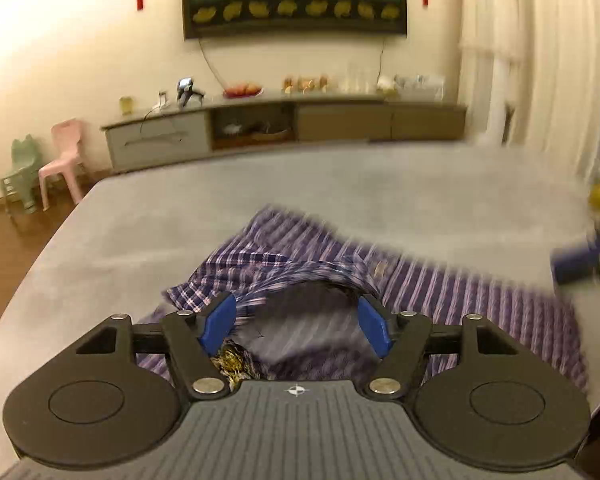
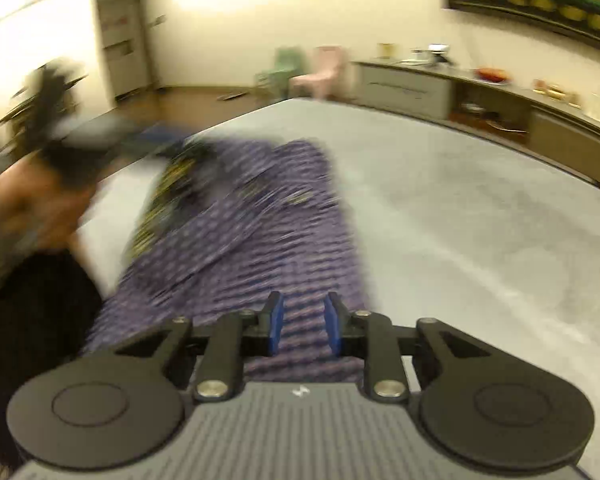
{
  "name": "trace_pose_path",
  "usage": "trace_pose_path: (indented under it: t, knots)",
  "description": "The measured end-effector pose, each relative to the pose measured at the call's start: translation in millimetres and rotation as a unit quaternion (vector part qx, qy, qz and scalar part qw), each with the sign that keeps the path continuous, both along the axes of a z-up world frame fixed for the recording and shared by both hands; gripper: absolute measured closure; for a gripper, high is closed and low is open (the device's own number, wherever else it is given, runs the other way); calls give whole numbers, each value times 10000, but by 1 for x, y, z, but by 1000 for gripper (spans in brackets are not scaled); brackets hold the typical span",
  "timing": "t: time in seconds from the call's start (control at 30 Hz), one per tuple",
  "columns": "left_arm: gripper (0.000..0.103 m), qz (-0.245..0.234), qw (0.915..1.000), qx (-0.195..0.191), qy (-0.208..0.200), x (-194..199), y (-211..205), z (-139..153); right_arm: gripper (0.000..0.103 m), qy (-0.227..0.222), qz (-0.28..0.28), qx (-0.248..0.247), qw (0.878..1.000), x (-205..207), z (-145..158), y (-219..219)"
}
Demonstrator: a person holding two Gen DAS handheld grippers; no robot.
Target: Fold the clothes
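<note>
Shirt (image 1: 440, 292): woven plaid cloth, matt. Surface (image 1: 220, 208): grey, matt, felt-like. Fingers (image 1: 220, 322): blue pads, matt black plastic, metal pins.

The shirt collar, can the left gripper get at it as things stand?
Probably yes. The left gripper is open with the plaid shirt collar arching between its fingers, nothing blocking.

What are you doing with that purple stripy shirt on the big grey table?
A person is folding clothes with a two-finger gripper in each hand. A purple plaid shirt lies spread on the grey table. The left gripper is wide open right at the shirt's collar, not pinching it yet. The right gripper hovers over the other end of the shirt with its jaws partly open and nothing clearly held. Both views are blurry, and no fold shows yet.
</note>
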State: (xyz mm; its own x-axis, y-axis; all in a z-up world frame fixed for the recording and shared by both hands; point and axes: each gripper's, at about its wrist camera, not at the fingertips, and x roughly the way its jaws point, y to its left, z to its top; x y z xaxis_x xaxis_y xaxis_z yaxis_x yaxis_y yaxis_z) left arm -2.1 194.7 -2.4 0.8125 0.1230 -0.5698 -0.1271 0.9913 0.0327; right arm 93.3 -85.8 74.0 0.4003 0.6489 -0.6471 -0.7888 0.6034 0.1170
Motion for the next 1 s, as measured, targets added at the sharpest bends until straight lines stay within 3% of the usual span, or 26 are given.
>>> trace_pose_path:
  t: [0.1,0.2,0.4,0.5,0.57,0.67,0.77,0.83,0.9,0.97,1.0]
  knots:
    - [33,199,9988,-102,444,-10,11,-18,79,36,165,-137,9998,21,-7,13]
    - [32,389,9951,-206,880,-19,22,-35,79,-262,466,-667,9963,22,-22,37]
    - [31,-293,9923,-830,873,69,22,-31,79,-378,356,-1480,9876,1,-54,51]
    - [34,-633,9877,-1139,867,114,23,-29,79,-291,254,-1522,9876,-36,-55,47]
    - [39,-860,9834,-1344,861,143,23,-27,80,-132,550,-1328,9895,-63,-51,51]
    - [36,-1253,9767,-1511,872,174,25,-16,80,49,930,-939,9912,-80,-35,52]
    - [32,-1261,9883,-299,801,147,13,9,73,178,657,-417,9968,-44,-11,32]
    - [32,-1363,9886,-14,645,112,3,19,71,18,305,-364,9989,-7,-5,31]
    - [32,-1894,9795,-374,571,74,-15,19,71,-238,65,-548,9982,33,-12,38]
    - [32,-2441,9660,-493,693,42,-38,6,71,-457,-135,-760,9960,74,-24,49]
    - [32,-2606,9616,-269,819,33,-50,-6,71,-532,-178,-826,9950,89,-33,53]
